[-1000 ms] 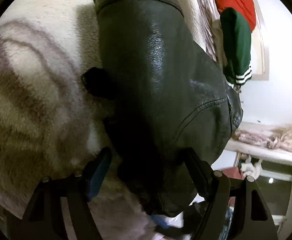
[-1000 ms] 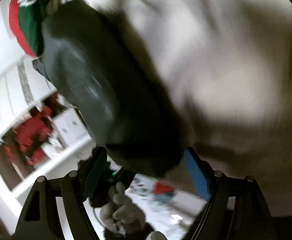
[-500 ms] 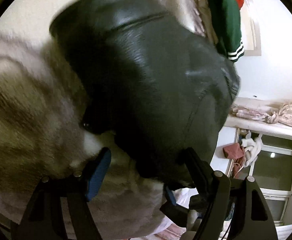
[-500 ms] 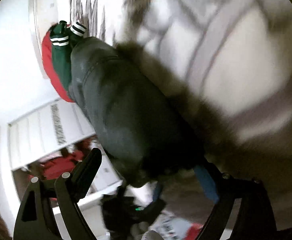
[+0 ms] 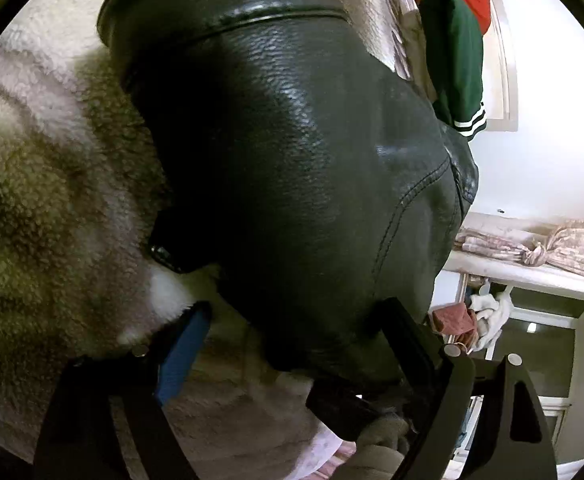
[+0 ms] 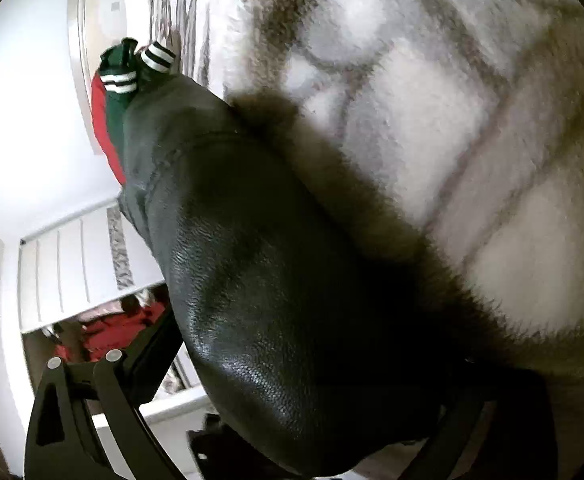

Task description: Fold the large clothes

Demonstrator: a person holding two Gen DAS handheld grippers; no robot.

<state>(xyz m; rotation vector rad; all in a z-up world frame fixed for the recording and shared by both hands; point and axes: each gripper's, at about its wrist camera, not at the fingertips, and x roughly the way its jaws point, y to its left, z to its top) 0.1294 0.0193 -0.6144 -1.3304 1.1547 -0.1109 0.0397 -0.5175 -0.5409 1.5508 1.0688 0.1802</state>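
Observation:
A black leather jacket lies on a fluffy grey-and-white blanket. It fills the middle of both wrist views. My left gripper is open, with the jacket's near edge bulging between its wide-apart fingers. My right gripper is also open, its fingers straddling the jacket's near edge; the right finger is mostly hidden behind the leather. The other gripper shows below the jacket in the left wrist view.
A red and green garment with white stripes lies beyond the jacket near the bed's far edge, also in the right wrist view. The blanket spreads to the right. A shelf with folded fabric and white cupboards stand beside the bed.
Both grippers have moved closer in on the jacket's near edge, and the leather now fills more of each view. The fingers stay wide apart.

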